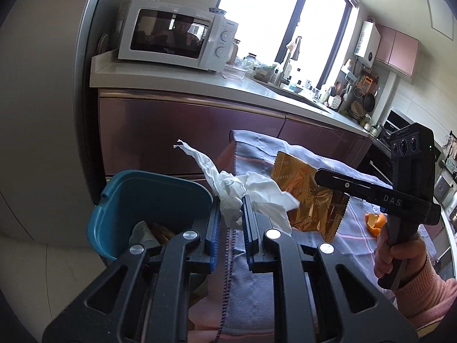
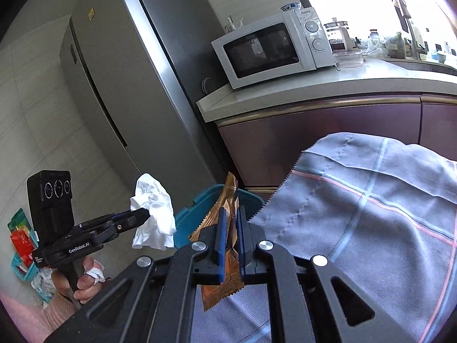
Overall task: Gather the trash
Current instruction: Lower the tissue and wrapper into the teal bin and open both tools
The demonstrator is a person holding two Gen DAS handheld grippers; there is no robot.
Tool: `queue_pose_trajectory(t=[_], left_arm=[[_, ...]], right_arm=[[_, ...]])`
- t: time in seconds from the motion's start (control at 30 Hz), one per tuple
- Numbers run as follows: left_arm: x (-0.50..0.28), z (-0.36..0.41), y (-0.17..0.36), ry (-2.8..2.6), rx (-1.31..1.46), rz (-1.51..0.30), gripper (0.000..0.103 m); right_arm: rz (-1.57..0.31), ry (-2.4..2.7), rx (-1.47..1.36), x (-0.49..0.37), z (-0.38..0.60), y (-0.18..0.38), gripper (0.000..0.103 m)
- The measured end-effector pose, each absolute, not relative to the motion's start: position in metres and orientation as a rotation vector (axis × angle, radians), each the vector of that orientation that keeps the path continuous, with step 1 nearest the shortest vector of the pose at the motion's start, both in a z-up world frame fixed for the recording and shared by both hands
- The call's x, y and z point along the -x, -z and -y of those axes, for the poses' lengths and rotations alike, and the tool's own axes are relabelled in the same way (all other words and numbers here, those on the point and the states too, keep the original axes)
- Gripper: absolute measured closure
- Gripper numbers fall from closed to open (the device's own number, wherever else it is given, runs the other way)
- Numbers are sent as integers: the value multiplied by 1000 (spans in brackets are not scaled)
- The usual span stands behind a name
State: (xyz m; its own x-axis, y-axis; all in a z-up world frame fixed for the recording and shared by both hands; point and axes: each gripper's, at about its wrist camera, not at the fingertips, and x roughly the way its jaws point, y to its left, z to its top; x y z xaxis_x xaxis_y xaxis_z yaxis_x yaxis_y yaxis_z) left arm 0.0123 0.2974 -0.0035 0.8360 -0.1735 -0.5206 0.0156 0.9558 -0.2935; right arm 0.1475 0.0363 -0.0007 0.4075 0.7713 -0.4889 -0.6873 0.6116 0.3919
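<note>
Blown-out daylight from the window [image 1: 285, 14] backlights the kitchen; fisheye edges bend and darken, perhaps slightly soft.

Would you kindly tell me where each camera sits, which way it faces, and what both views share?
Left wrist: on the left gripper, facing the counter; fingers pinch a crumpled white tissue beside the teal plastic bin; the right hand shows.
Right wrist: on the right gripper, facing the grey fridge; it clamps a gold foil wrapper; the left hand shows.
Shared: tissue, wrapper, bin, white microwave, checked grey cloth.
</note>
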Motion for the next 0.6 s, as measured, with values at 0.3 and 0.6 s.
queue_pose_trajectory(t=[0.3,0.6], left_arm=[[-23,-316,11,36,288,-594,88],[-31,-330,31,10,318,-631,88]], right_arm=[[-706,-951,-105,-161,-74,0,100],[-747,-910,-96,-170,-83,7,86]])
